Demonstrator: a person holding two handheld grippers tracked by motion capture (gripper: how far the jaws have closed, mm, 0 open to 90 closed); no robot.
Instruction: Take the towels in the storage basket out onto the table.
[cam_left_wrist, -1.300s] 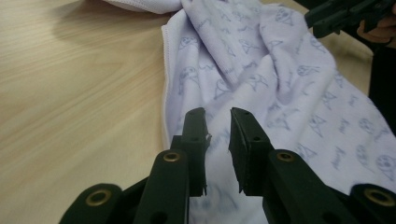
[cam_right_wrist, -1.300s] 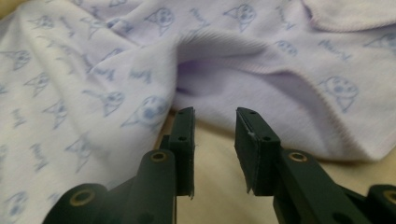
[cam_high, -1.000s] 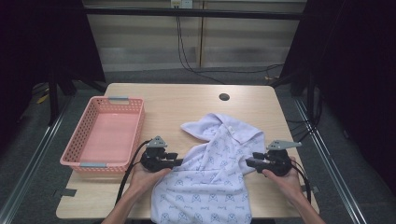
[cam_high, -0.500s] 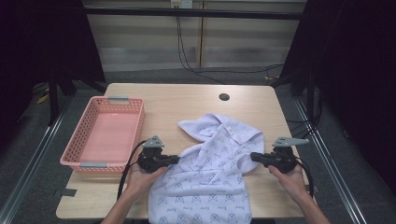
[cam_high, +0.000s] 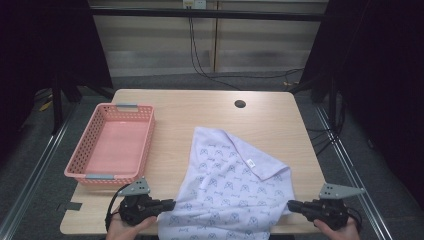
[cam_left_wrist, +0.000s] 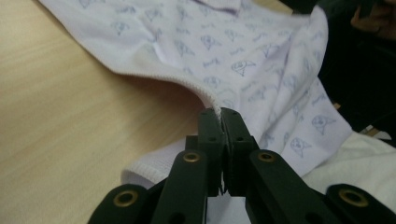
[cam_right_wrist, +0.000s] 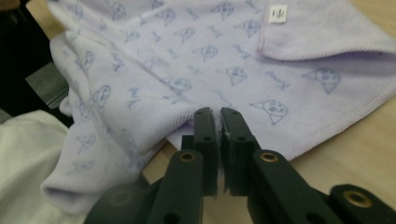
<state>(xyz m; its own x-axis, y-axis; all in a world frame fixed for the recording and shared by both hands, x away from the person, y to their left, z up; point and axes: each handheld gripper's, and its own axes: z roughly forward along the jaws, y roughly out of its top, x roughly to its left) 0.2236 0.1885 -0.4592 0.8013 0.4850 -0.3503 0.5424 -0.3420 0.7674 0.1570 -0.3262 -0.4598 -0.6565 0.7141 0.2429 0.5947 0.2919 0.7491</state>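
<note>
A pale lilac towel (cam_high: 227, 187) with small blue prints lies spread over the near right part of the table and hangs over its front edge. My left gripper (cam_high: 170, 204) is shut on the towel's left hem (cam_left_wrist: 212, 103) near the front edge. My right gripper (cam_high: 291, 205) is shut on the towel's right side (cam_right_wrist: 205, 100), where the cloth bunches into its jaws. A corner with a white label (cam_high: 249, 162) lies folded over on top (cam_right_wrist: 278, 13). The cloth is stretched between the two grippers.
A pink plastic basket (cam_high: 145, 131) stands empty at the left of the wooden table (cam_high: 200, 107). A round cable hole (cam_high: 240, 104) sits at the back right. The table's front edge is right under both hands.
Both grippers have moved toward the front edge and farther apart, pulling the towel with them. The bunched cloth has spread flatter and wider.
</note>
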